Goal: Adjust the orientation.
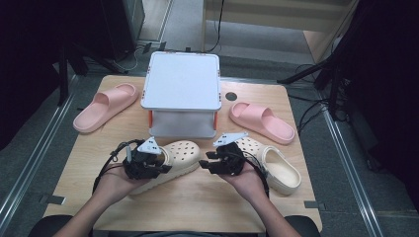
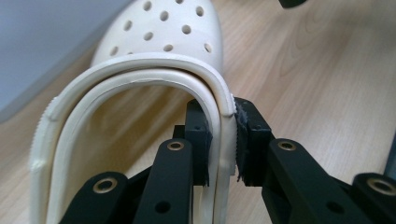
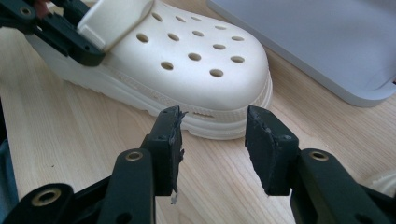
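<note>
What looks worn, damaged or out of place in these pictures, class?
The grey padding on the right gripper is frayed, with shreds hanging off its torn edges. The shoes are also unpaired: one pink slide lies left of the white stand, the other slide to its right. The left gripper clamps a cream clog by its heel strap.
</note>
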`<state>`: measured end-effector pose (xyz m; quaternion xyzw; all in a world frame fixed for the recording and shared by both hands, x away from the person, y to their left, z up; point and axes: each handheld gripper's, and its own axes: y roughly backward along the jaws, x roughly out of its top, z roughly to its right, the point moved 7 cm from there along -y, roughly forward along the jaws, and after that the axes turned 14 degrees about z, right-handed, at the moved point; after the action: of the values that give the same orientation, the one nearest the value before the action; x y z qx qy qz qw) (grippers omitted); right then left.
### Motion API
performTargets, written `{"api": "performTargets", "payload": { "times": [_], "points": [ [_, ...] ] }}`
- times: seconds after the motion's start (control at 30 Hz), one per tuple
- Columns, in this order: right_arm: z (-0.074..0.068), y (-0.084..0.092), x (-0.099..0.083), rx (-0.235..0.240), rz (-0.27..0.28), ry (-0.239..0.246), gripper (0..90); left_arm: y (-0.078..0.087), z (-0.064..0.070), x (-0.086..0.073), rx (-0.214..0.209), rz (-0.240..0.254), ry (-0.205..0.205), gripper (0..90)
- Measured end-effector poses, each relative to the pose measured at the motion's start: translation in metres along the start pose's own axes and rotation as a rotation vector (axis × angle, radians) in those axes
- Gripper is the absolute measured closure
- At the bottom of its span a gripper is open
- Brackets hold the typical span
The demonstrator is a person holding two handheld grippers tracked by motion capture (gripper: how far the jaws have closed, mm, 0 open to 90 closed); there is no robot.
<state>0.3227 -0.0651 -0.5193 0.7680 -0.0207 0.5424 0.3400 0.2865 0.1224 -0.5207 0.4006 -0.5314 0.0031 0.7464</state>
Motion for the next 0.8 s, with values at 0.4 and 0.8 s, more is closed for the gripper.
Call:
{"api": "performTargets", "payload": {
  "times": [0.4,0.8],
  "points": [
    [-0.001,0.001,-0.003,-0.008,0.005,-0.001,56.5,0.001,0.002,-0.004,-0.024,-0.022,0.012,66.7],
    [-0.008,-0.003,-0.002,0.028,0.009,-0.035,67.7,0.047,-0.031,-0.001,0.026,0.06,0.106,73.6]
  ]
}}
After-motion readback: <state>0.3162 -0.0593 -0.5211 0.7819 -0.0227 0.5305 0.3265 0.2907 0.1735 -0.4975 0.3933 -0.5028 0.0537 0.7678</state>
